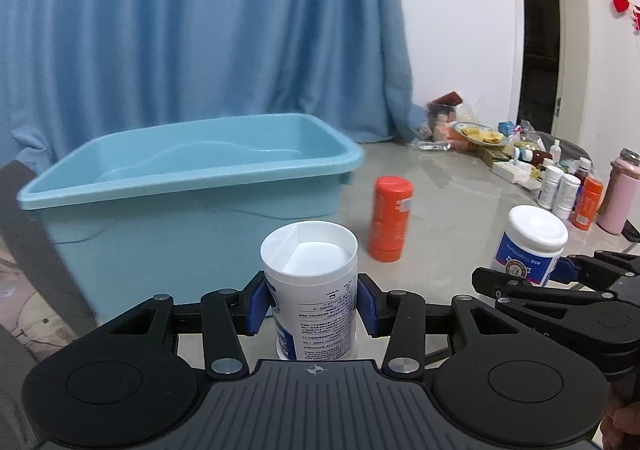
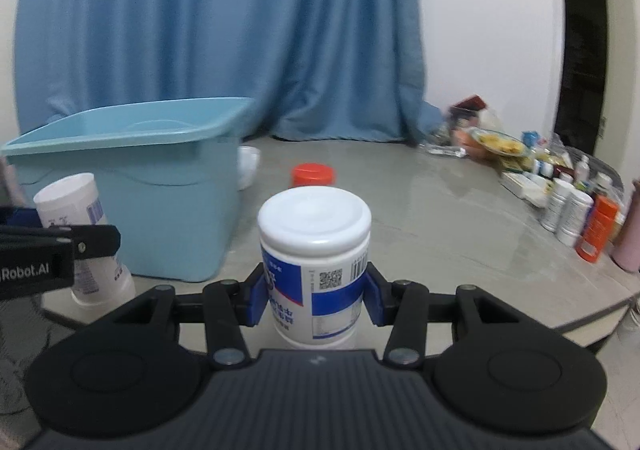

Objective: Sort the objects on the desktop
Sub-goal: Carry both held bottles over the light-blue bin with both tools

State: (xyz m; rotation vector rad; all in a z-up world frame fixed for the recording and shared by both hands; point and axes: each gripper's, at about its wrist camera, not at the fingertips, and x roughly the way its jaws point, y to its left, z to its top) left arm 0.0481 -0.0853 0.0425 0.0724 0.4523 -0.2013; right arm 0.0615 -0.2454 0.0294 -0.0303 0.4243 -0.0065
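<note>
Behind everything hangs a blue curtain [image 1: 192, 30], reaching down to the grey table [image 1: 440, 210] in front of you. On the table's left side stands the light blue plastic bin [image 1: 188, 186], open at the top; from the left wrist view its inside looks bare, though the near wall hides part of the floor of it. Along the table's far right edge runs a crowded row of clutter [image 1: 520, 154]: small white bottles, an orange one, a pink flask, packets and a plate of food, too small and blurred for you to tell apart reliably.

Your left tongs [image 1: 310, 304] are clamped on a white jar [image 1: 310, 282], blue pads pressing its sides; it stands upright with its recessed end facing up, just in front of the bin's near wall. In the right wrist view the same jar [image 2: 80, 234] appears tilted beside the bin [image 2: 132, 186].

Your right tongs [image 2: 314, 296] are closed on a white-lidded bottle [image 2: 314, 246] with a blue and white label, held upright. The left view shows that bottle [image 1: 532, 242] to the right of the jar, apart from it.

Between them, farther back, an orange bottle [image 1: 390, 218] stands alone on the table, near the bin's right corner but not touching it.
</note>
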